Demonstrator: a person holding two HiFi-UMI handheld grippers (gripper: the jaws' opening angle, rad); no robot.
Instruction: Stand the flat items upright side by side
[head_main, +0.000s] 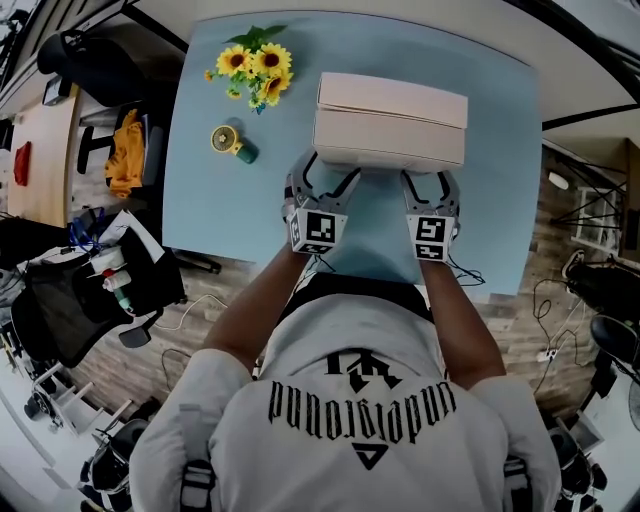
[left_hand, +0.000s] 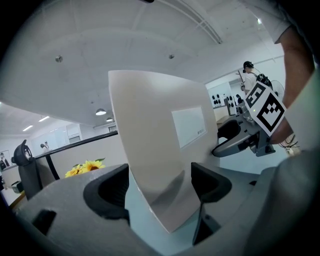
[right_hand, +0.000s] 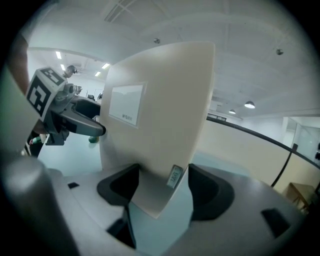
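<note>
On the light blue bench (head_main: 230, 200), two flat beige cardboard boxes are seen upright and touching, broad face to broad face. The far box (head_main: 392, 97) stands free. The near box (head_main: 390, 140) is held at its two lower corners nearest the person. The step in hand is judged to be the setting of this second box beside the first, and the task looks nearly done.

The next move calls for a gentle release. The jaws should be opened evenly and drawn straight back, so that the tall box is not tipped.

Both forearms are stretched forward side by side, with the tools pointed away and slightly down. The left tool (left_hand: 160, 185) is clamped across the thickness of the near box's left corner. The right tool (right_hand: 162, 187) is closed in the same way on the right corner, though its grip looks light.
</note>
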